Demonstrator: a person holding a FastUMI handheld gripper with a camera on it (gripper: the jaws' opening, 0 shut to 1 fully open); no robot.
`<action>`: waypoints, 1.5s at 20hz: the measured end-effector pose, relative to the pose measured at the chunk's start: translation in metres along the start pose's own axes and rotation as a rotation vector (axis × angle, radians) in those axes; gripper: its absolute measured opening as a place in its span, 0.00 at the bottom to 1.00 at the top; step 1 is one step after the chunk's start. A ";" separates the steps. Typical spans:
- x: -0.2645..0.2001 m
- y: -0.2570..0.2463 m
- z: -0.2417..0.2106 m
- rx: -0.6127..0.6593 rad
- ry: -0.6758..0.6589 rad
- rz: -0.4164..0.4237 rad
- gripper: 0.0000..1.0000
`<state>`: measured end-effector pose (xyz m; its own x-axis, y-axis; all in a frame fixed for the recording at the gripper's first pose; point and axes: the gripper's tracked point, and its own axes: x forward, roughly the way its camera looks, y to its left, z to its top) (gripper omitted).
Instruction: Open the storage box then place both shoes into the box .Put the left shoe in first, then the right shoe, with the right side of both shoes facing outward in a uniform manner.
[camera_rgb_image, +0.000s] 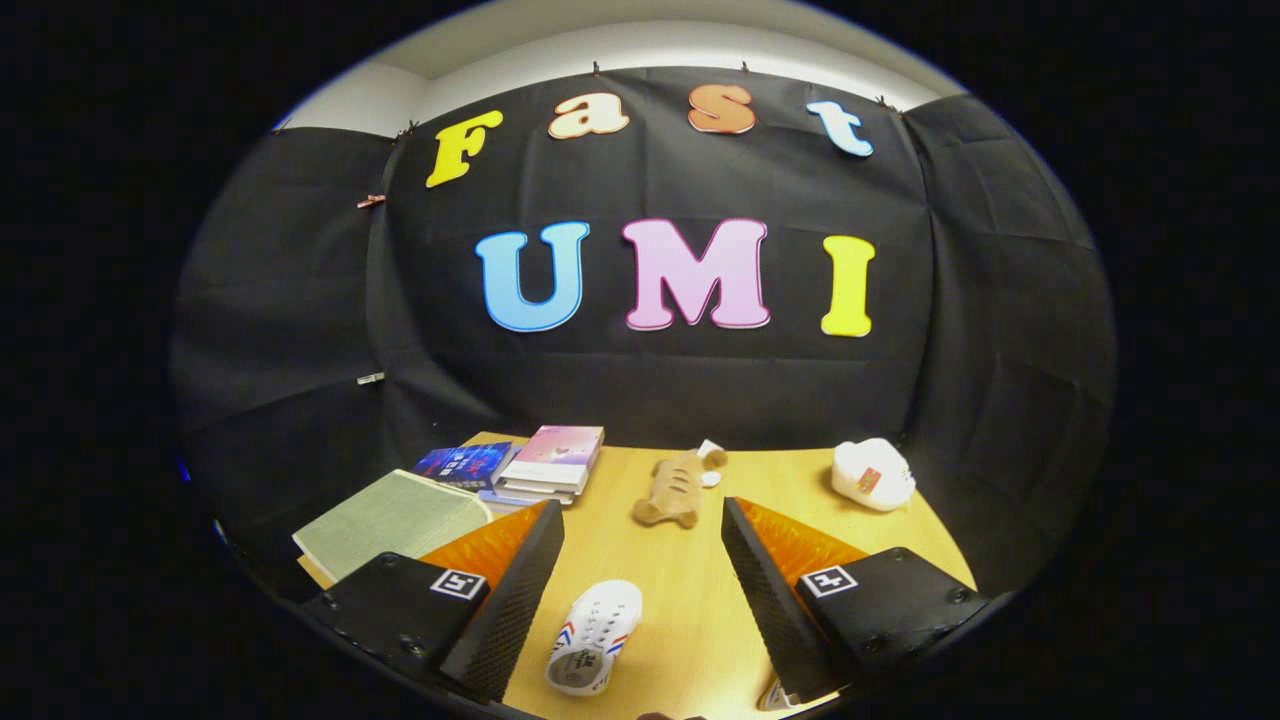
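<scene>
We hold the gripper (640, 590) above a wooden table (690, 620), its jaws spread wide apart and gripping nothing. Between the two fingers, nearest to us, a small white shoe (592, 637) with red and blue stripes lies on the table, its toe pointing away from us and its opening toward us; it sits closer to the left finger but touches neither. By the base of the right finger we glimpse a white edge (772, 697) with a trace of colour, too little of it visible for us to say what it is.

Just beyond the fingertips, a tan plush toy (676, 488) lies stretched out in the middle of the table, a small white piece (711, 453) at its far end. Left of it, past the left finger, we see a pale green pad (390, 520) lying flat, and behind that a stack of books (553, 463) topped by a pink cover, with a dark blue book (465, 464) just beside the stack. At the far right of the table rests a white plush toy (872, 474) with a red and yellow mark. Behind everything hangs the black cloth wall (300, 330) of the booth.
</scene>
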<state>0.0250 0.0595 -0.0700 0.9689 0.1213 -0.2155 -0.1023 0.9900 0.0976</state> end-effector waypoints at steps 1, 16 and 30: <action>0.005 0.012 -0.008 0.007 0.025 0.039 0.98; 0.009 0.192 -0.145 0.318 0.488 0.626 0.99; 0.025 0.250 -0.165 0.886 0.767 0.826 0.96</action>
<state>-0.0135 0.3219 -0.2117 0.3141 0.9203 -0.2333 -0.1177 0.2815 0.9523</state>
